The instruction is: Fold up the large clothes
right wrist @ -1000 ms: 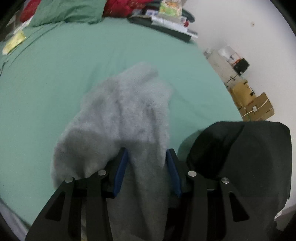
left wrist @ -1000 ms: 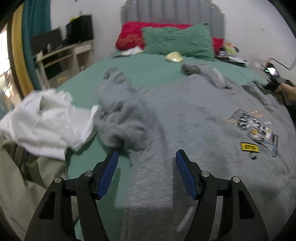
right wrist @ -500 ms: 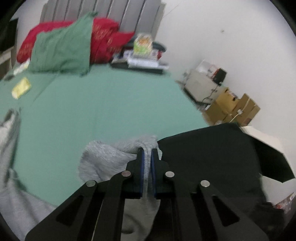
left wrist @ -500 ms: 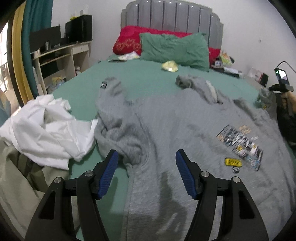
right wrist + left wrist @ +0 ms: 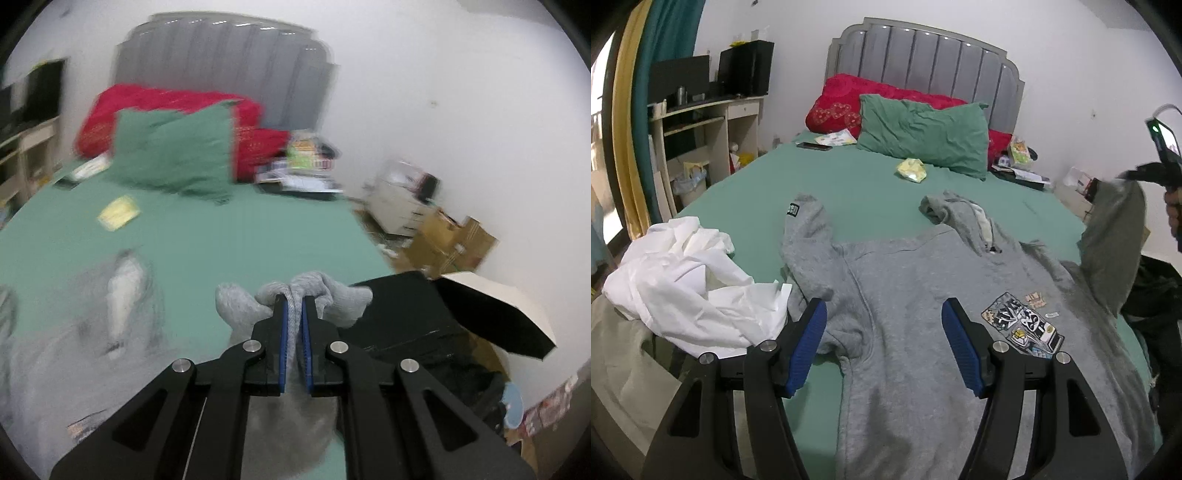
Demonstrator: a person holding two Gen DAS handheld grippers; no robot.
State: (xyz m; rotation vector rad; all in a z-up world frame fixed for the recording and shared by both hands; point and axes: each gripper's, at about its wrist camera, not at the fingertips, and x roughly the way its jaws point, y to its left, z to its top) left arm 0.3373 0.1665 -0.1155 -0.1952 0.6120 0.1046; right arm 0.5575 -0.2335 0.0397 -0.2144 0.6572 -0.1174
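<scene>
A grey hoodie (image 5: 923, 295) with a printed chest graphic (image 5: 1023, 325) lies spread face up on the green bed sheet (image 5: 857, 195). My left gripper (image 5: 884, 332) is open and empty, hovering over the hoodie's left body near the armpit. My right gripper (image 5: 294, 314) is shut on the cuff of the hoodie's right sleeve (image 5: 306, 291) and holds it lifted above the bed. In the left wrist view that sleeve (image 5: 1115, 240) hangs raised at the right edge. The left sleeve (image 5: 809, 236) lies bent on the sheet.
A crumpled white garment (image 5: 687, 284) lies at the bed's left edge over a beige one (image 5: 624, 369). A green pillow (image 5: 923, 129) and red pillows (image 5: 849, 103) sit at the headboard. A black garment (image 5: 417, 317) lies to the right; boxes (image 5: 454, 240) stand by the wall.
My right gripper closed on the sleeve cuff and lifted it up off the bed. My left gripper stayed open and rose, so more of the hoodie shows.
</scene>
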